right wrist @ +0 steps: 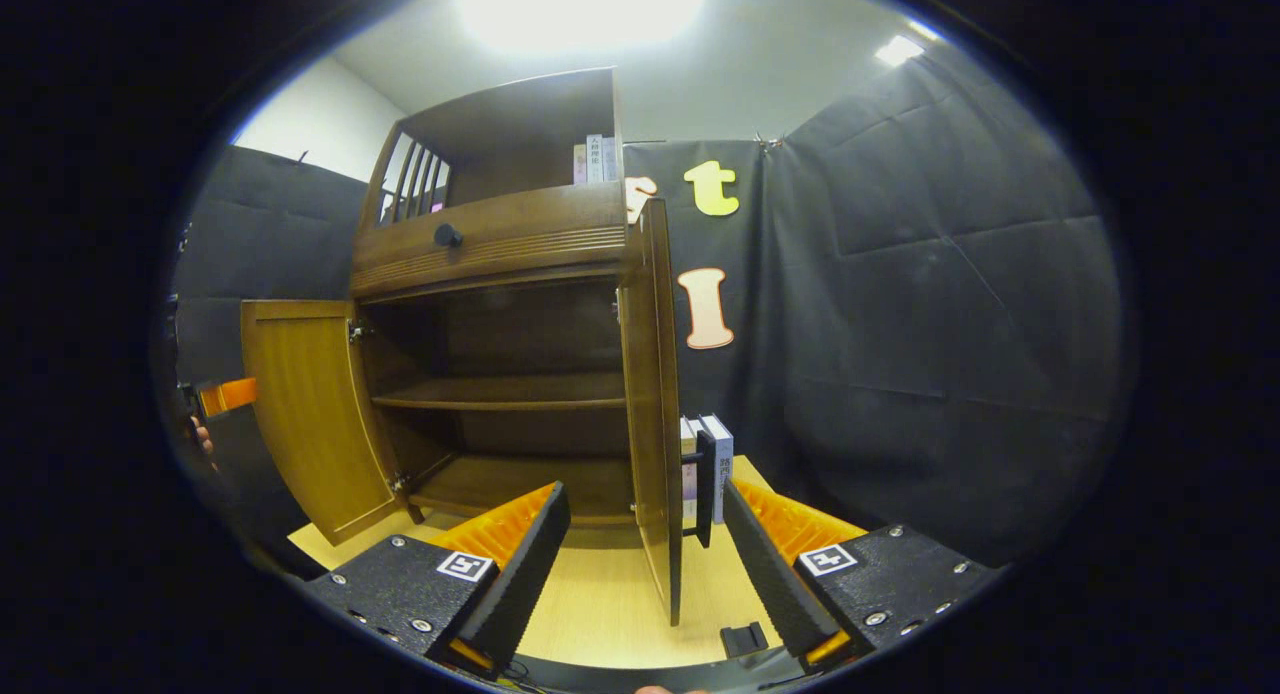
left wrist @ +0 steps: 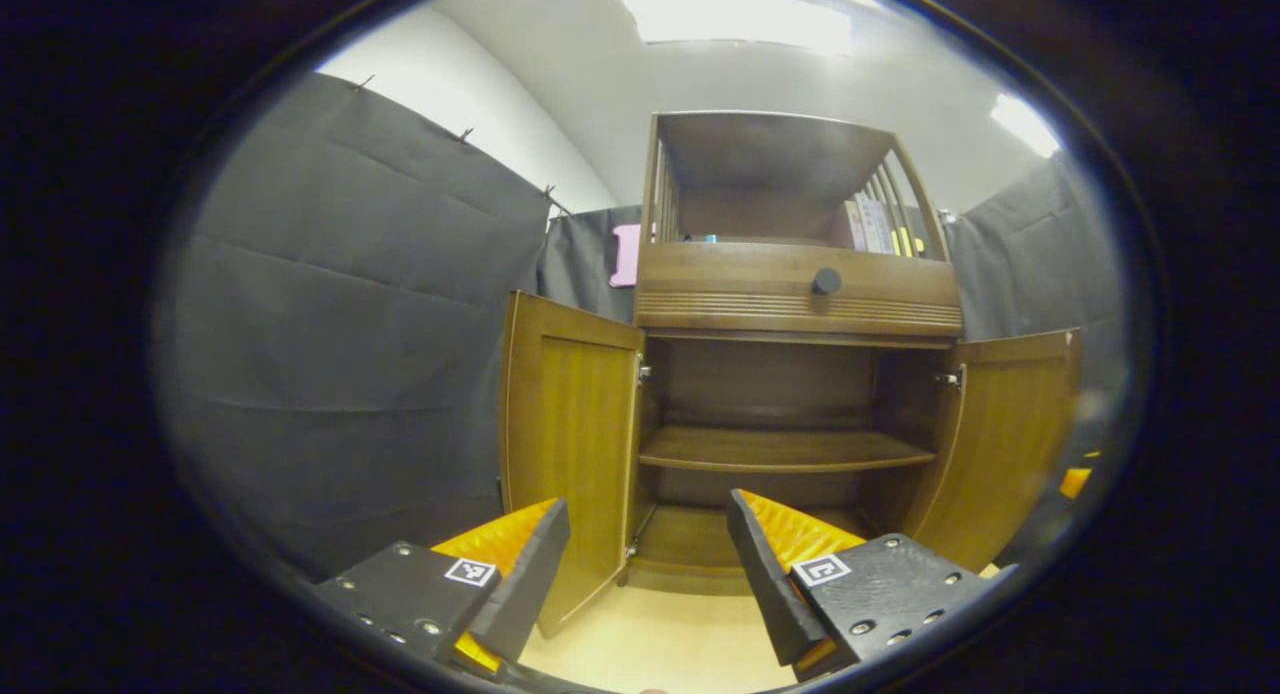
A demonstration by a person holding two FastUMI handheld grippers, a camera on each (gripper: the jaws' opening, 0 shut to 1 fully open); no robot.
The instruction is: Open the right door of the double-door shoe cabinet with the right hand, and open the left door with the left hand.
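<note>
Right door edge-on between right claw fingers — untouched.

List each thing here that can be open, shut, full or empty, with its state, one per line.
left door: swung open
right door: swung open, seen edge-on in the right gripper view
drawer: shut
middle shelf: bare
top compartment: holds books at one side
left hand-held gripper: open, holding nothing
right hand-held gripper: open, astride the right door's edge, not pressing it
</note>
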